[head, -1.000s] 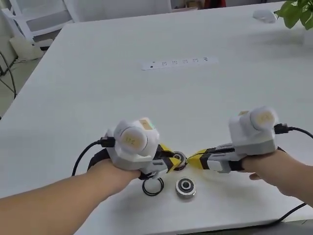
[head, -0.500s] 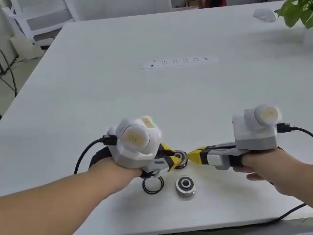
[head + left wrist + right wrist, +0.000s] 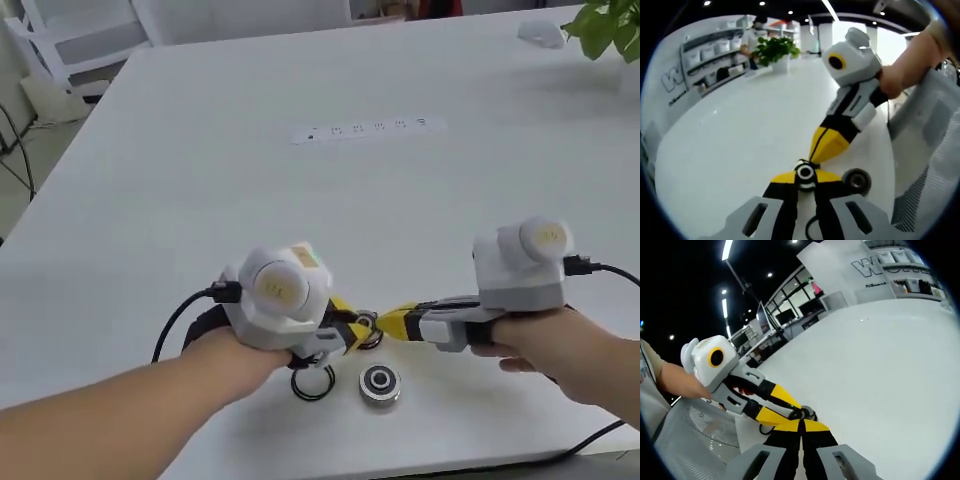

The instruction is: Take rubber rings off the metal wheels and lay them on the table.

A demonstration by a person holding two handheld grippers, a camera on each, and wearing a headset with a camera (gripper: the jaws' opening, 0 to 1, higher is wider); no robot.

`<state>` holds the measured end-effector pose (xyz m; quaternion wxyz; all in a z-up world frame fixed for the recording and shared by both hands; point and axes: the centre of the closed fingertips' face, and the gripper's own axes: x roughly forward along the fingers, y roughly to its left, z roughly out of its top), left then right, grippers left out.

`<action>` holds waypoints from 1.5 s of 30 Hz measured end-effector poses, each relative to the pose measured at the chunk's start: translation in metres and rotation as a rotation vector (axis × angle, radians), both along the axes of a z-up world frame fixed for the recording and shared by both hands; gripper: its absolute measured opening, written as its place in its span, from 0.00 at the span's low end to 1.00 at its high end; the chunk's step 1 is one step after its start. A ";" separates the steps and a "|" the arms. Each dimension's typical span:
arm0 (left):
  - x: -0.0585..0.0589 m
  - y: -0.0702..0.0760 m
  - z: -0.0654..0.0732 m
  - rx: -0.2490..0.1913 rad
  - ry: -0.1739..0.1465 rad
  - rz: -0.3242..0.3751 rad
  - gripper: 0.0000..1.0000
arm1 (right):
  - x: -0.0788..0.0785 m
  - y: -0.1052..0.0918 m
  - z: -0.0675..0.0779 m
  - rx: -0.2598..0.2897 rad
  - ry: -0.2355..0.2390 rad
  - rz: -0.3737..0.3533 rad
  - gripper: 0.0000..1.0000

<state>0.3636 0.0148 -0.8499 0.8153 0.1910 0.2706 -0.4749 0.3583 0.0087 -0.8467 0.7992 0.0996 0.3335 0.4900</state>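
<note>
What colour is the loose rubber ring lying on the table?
Black; the rubber ring shows best in the head view.

Metal wheels: 2; held wheel (image 3: 366, 325) between the tips, lying wheel (image 3: 380, 381) at 6 o'clock from it; loose rubber ring (image 3: 312, 382): 1, at 9 o'clock of the lying wheel; claws: 2, left claw (image 3: 356, 327), right claw (image 3: 385, 322); power strip (image 3: 368, 129): 1, at 12 o'clock; potted plant (image 3: 605, 25): 1.
</note>
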 end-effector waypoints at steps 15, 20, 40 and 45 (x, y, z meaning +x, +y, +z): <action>-0.001 -0.001 0.000 0.003 -0.009 -0.010 0.12 | -0.004 0.003 0.003 0.014 -0.013 0.035 0.00; -0.001 -0.001 -0.001 0.001 -0.009 -0.005 0.12 | -0.008 0.007 0.006 0.028 -0.014 0.064 0.00; -0.001 -0.001 0.000 -0.013 -0.005 0.000 0.13 | -0.009 0.003 0.005 0.010 -0.016 0.038 0.00; -0.001 -0.002 0.001 -0.019 0.015 -0.004 0.14 | -0.009 0.003 0.006 0.008 -0.016 0.031 0.00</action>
